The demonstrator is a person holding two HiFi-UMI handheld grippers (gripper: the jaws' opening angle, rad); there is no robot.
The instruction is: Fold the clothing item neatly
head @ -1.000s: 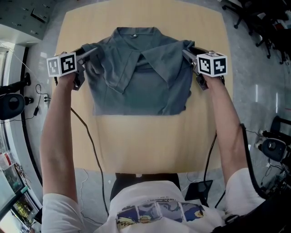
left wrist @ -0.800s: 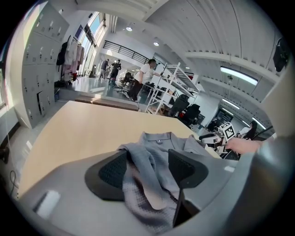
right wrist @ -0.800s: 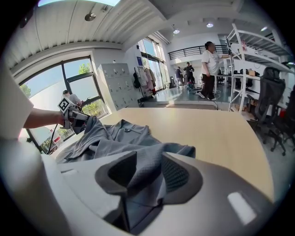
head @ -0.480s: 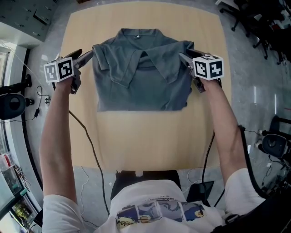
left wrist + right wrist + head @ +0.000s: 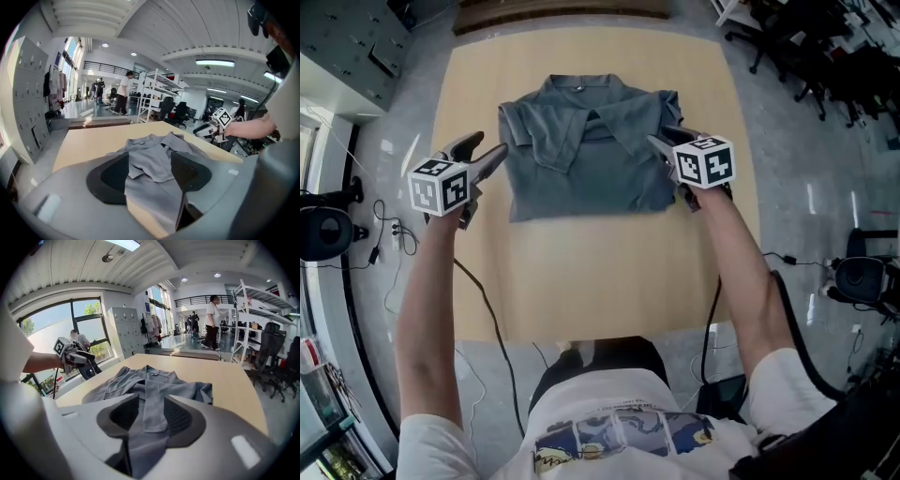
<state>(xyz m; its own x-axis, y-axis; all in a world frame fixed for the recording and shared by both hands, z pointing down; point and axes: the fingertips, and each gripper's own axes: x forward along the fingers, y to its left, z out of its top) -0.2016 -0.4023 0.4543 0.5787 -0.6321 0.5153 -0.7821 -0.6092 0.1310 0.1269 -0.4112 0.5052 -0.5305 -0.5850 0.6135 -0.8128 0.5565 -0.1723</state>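
A grey collared shirt [image 5: 591,159] lies flat on the light wooden table [image 5: 600,272], collar at the far side and both sleeves folded in over the chest. My left gripper [image 5: 490,148] hovers just off the shirt's left edge near the hem. It is open, and only shirt [image 5: 154,164] and table show through the gap. My right gripper [image 5: 661,141] is over the shirt's right side, also open, with the cloth [image 5: 150,385] lying below and beyond its jaws. Each gripper shows in the other's view: the right gripper [image 5: 211,129] and the left gripper [image 5: 75,357].
The table's near half is bare wood. Office chairs [image 5: 825,56] stand on the floor to the right, and a cable [image 5: 487,309] hangs off the near left. A bench [image 5: 562,9] sits beyond the far edge. People [image 5: 124,91] walk far off by shelving.
Both grippers have slid from the shirt's shoulders back along its sides toward the hem. The left one has come off the left edge. The shirt now looks narrower and squarer.
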